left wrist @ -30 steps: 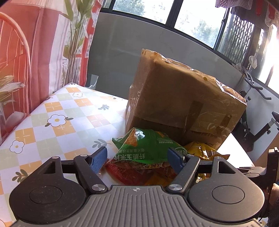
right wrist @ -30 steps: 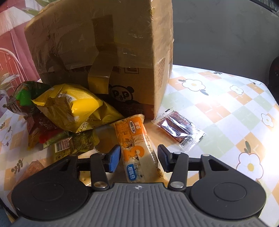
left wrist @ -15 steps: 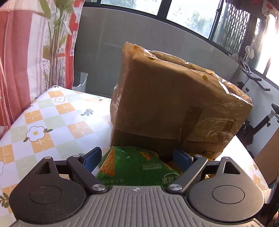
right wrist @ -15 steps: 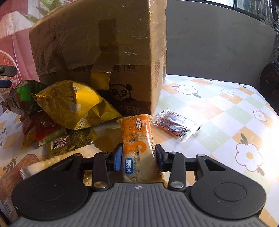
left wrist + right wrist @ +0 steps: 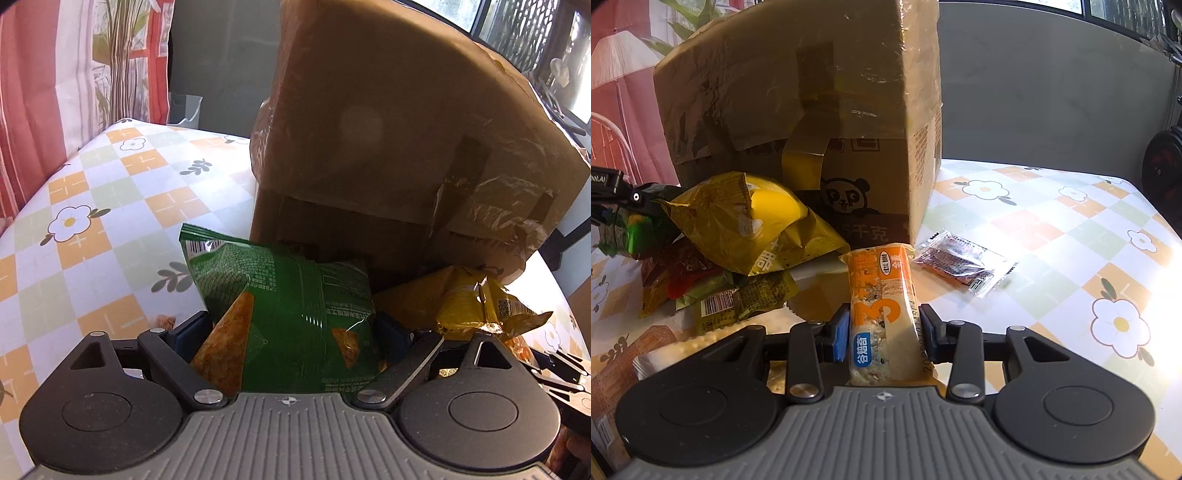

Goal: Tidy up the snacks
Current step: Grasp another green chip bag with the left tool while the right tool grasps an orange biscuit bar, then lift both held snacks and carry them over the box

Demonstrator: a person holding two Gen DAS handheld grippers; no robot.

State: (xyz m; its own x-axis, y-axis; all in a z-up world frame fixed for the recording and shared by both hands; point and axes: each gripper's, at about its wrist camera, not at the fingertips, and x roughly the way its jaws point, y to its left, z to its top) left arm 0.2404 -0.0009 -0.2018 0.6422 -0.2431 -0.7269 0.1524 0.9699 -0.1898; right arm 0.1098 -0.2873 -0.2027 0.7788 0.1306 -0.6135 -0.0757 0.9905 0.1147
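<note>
Floral tablecloth [image 5: 1052,236] | left claw [image 5: 291,332] grips green chip bag [image 5: 288,295] | right claw [image 5: 882,328] clamps orange bar [image 5: 881,295]

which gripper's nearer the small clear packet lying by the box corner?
Right. The right gripper, shut on the orange cereal bar, sits just short of the clear packet. The left gripper holds the green chip bag beyond the snack pile.

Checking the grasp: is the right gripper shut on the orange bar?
Shut: both fingers press the orange bar's sides in the right gripper.
</note>
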